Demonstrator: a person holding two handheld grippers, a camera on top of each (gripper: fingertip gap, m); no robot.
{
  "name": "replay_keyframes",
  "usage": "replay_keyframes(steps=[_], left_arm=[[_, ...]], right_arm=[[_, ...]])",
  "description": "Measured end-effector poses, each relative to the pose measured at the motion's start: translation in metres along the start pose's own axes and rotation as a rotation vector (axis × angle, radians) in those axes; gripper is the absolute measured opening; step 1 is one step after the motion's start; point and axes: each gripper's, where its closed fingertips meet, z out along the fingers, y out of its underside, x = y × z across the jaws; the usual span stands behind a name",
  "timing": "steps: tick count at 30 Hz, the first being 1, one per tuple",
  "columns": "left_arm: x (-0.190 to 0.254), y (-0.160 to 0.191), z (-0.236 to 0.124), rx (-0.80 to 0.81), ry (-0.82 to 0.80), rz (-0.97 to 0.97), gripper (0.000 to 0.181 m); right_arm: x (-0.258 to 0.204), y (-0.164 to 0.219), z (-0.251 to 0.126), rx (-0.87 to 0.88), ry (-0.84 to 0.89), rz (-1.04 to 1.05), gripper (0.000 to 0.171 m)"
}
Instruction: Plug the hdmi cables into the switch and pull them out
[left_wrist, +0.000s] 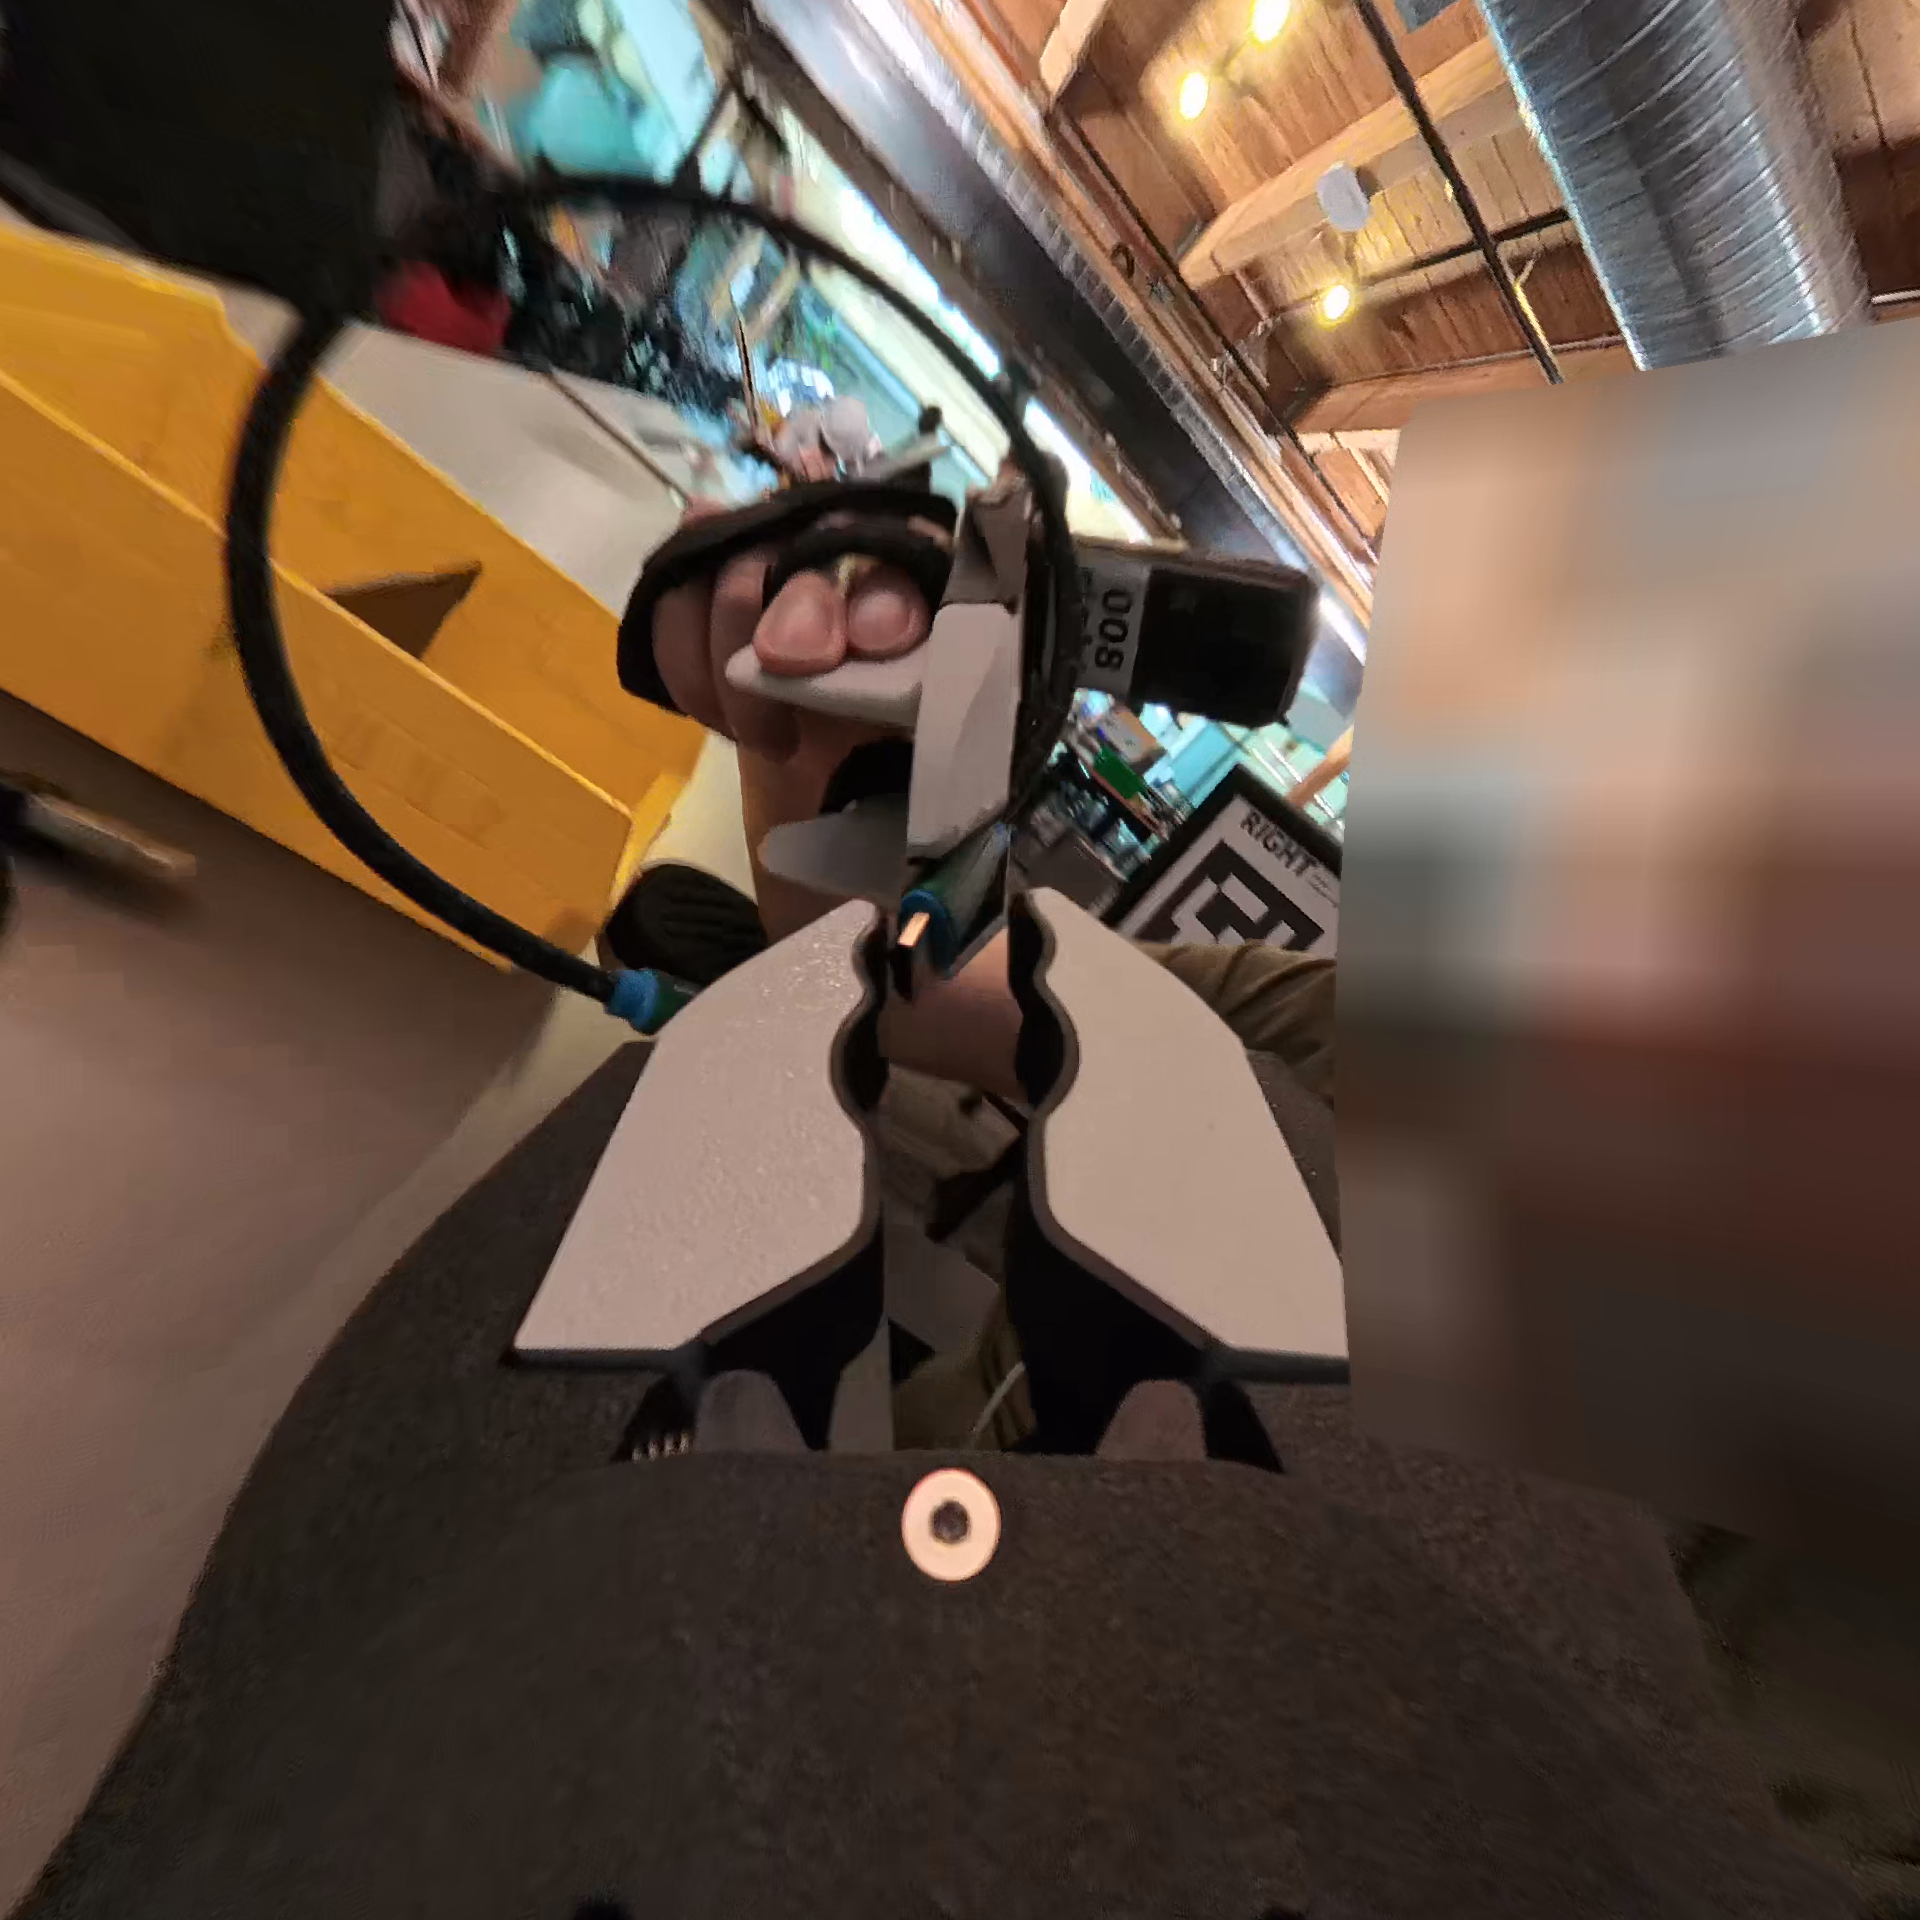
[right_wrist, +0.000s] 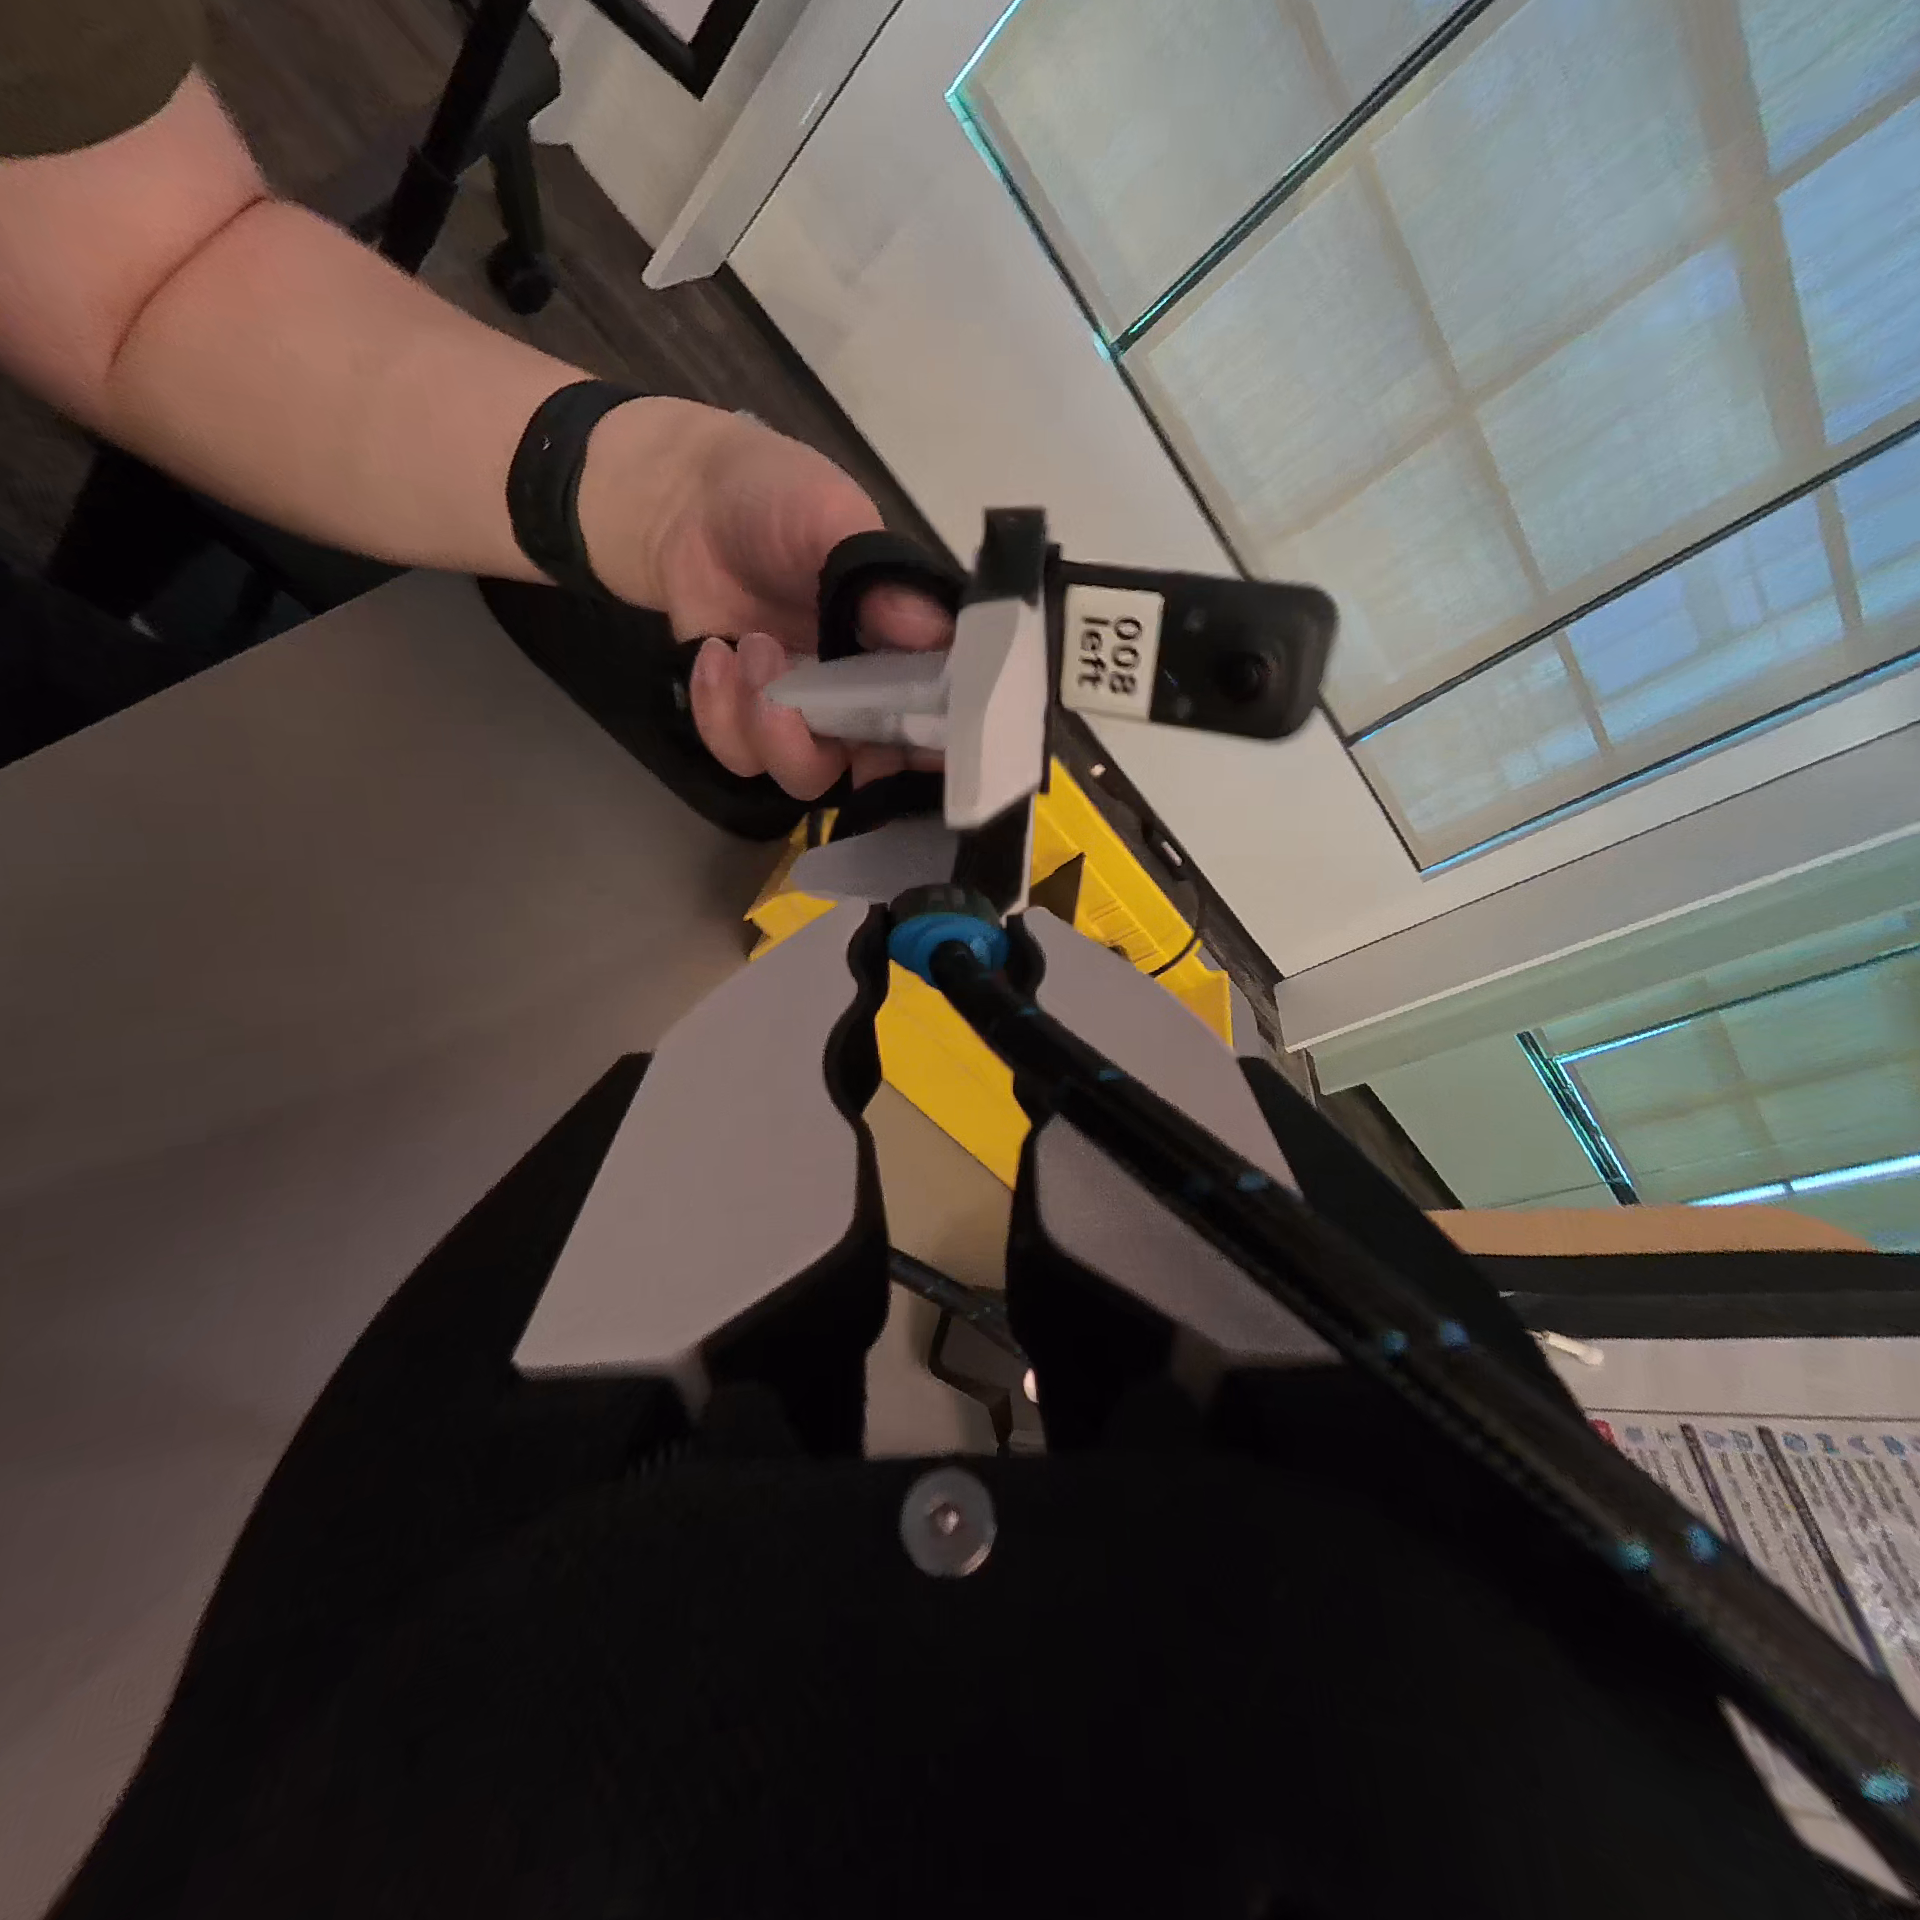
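Note:
A black HDMI cable (right_wrist: 1247, 1195) ends in a plug with a blue collar (right_wrist: 940, 940). My right gripper (right_wrist: 945, 925) is shut on that collar, and the cable runs back past its right finger. My left gripper (left_wrist: 945, 914) faces the right gripper (left_wrist: 883, 821) tip to tip. Its jaws stand narrow around the plug's gold-tipped head (left_wrist: 914, 930). The cable loops high (left_wrist: 260, 582) and comes down to its other blue-collared end (left_wrist: 634, 997) beside my left finger. In the right wrist view the left gripper (right_wrist: 935, 842) is held by a hand. I cannot make out the switch.
A yellow bin (left_wrist: 312, 623) stands on the grey table (left_wrist: 260, 1143), also in the right wrist view (right_wrist: 1101, 894). A black rounded object (right_wrist: 623, 717) lies near the hand. A printed sheet (right_wrist: 1787, 1507) and a cardboard box (right_wrist: 1621, 1231) are at the right. Only a small space, under 4 cm, lies between the two pairs of fingers.

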Motion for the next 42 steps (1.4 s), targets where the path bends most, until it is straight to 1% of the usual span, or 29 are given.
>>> replay_keyframes(steps=[2,3,5,6,7,9,10,12,14,18,20,21,22,25,26,27,32,34,37,38,40,41,42], left_arm=[[0.002,-0.015,-0.013,0.078,-0.053,0.096,0.023],[-0.001,-0.02,-0.02,0.103,-0.111,0.153,0.024],[-0.016,-0.027,-0.032,0.122,-0.292,0.274,0.026],[-0.027,-0.028,-0.037,0.1,-0.399,0.333,0.026],[-0.039,-0.028,-0.041,0.053,-0.5,0.391,0.026],[-0.063,-0.033,-0.047,-0.074,-0.661,0.496,0.026],[-0.074,-0.037,-0.049,-0.145,-0.714,0.547,0.028],[-0.094,-0.045,-0.049,-0.315,-0.749,0.659,0.046],[-0.124,-0.055,-0.057,-0.526,-0.824,0.773,0.051],[-0.185,-0.069,-0.082,-1.035,-0.972,0.973,0.06],[-0.207,-0.067,-0.087,-1.228,-0.976,0.978,0.061],[-0.216,-0.063,-0.088,-1.311,-0.957,0.962,0.049],[-0.227,-0.06,-0.089,-1.387,-0.944,0.968,0.051],[-0.26,-0.059,-0.103,-1.649,-0.957,1.101,0.079],[-0.268,-0.058,-0.106,-1.714,-0.95,1.133,0.083],[-0.274,-0.056,-0.106,-1.757,-0.926,1.146,0.084],[-0.299,-0.051,-0.095,-1.813,-0.817,1.159,0.1],[-0.306,-0.05,-0.095,-1.838,-0.79,1.132,0.099],[-0.316,-0.049,-0.095,-1.874,-0.773,1.114,0.099],[-0.318,-0.048,-0.097,-1.892,-0.772,1.103,0.098],[-0.318,-0.044,-0.1,-1.921,-0.76,1.071,0.088],[-0.317,-0.041,-0.101,-1.923,-0.763,1.058,0.081],[-0.315,-0.039,-0.101,-1.915,-0.773,1.036,0.08]], right_arm=[[0.011,0.0,-0.007,0.025,0.038,0.046,0.022],[0.019,0.002,-0.013,0.034,0.071,0.061,0.022],[0.039,0.005,-0.027,0.038,0.154,0.08,0.022],[0.048,0.005,-0.036,0.044,0.194,0.091,0.024],[0.057,0.004,-0.046,0.052,0.233,0.102,0.022],[0.071,0.003,-0.065,0.057,0.295,0.117,0.022],[0.076,0.001,-0.074,0.061,0.321,0.113,0.023],[0.082,-0.006,-0.09,0.067,0.356,0.098,0.024],[0.086,-0.014,-0.105,0.076,0.384,0.073,0.021],[0.088,-0.028,-0.127,0.097,0.413,0.037,0.021],[0.089,-0.032,-0.135,0.102,0.426,0.021,0.022],[0.089,-0.033,-0.138,0.105,0.426,0.017,0.021],[0.088,-0.034,-0.14,0.107,0.424,0.011,0.021],[0.088,-0.036,-0.147,0.117,0.429,-0.003,0.021],[0.088,-0.036,-0.149,0.118,0.428,-0.002,0.021],[0.088,-0.036,-0.15,0.118,0.431,-0.004,0.021],[0.092,-0.03,-0.157,0.112,0.443,-0.001,0.021],[0.093,-0.027,-0.158,0.109,0.438,0.021,0.018],[0.092,-0.01,-0.152,0.027,0.403,0.075,0.017],[0.092,-0.003,-0.149,-0.008,0.396,0.09,0.018],[0.092,0.011,-0.142,-0.07,0.373,0.128,0.02],[0.091,0.016,-0.14,-0.084,0.363,0.14,0.019],[0.091,0.02,-0.137,-0.086,0.354,0.148,0.02]])
